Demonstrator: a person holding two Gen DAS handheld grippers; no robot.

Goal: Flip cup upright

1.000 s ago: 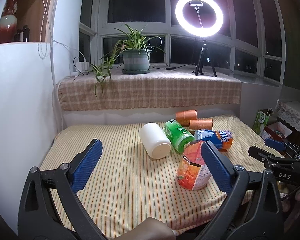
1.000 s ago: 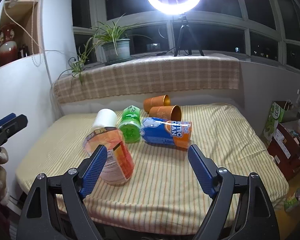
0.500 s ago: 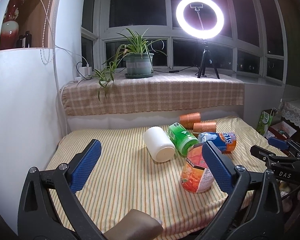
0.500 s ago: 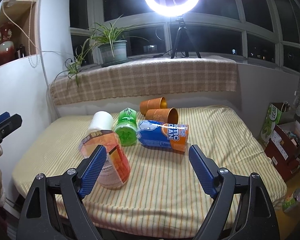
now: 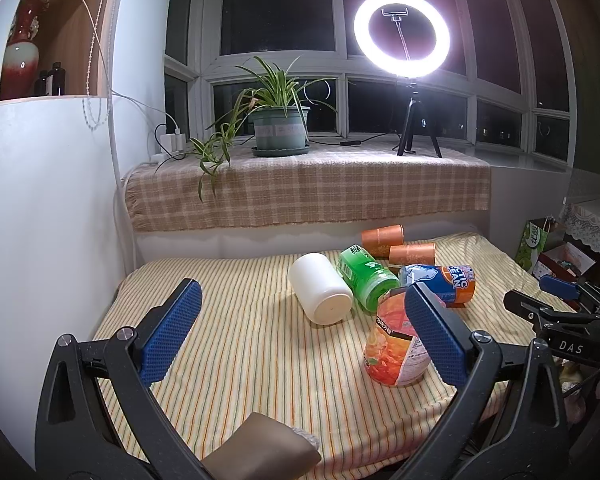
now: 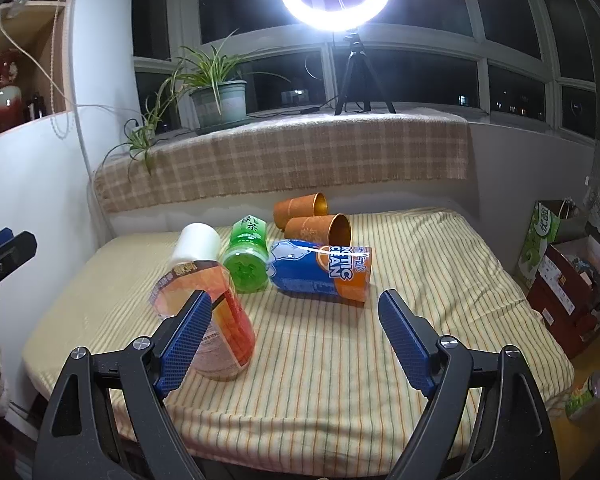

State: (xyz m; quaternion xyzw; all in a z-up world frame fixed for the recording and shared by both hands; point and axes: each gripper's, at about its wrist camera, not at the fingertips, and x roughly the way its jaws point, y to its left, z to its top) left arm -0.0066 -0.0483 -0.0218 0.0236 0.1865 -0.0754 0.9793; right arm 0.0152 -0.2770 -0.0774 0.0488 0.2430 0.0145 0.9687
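Note:
Several cups lie tipped over on a striped mat: a white cup [image 5: 322, 293] [image 6: 196, 246], a green one [image 5: 366, 278] [image 6: 247, 261], a blue-and-orange one [image 5: 440, 283] [image 6: 320, 272], two brown paper cups [image 5: 412, 254] [image 6: 318, 230] [image 6: 300, 208] at the back, and a clear orange-printed cup [image 5: 396, 350] [image 6: 224, 328] nearest me, leaning. My left gripper [image 5: 300, 332] is open and empty above the mat's near left. My right gripper [image 6: 294, 336] is open and empty; its left finger overlaps the orange-printed cup in view.
The striped mat [image 5: 240, 360] [image 6: 420, 280] covers a low table against a checked-cloth sill [image 5: 308, 192]. A potted plant [image 5: 280, 128] and a ring light on a tripod [image 5: 402, 36] stand on the sill. Boxes and a bag [image 6: 568, 264] sit on the floor at right. A white wall [image 5: 48, 220] is at left.
Both views have drifted slightly; the cups look a little nearer and lower in the frame. The grippers stay open and no cup has moved.

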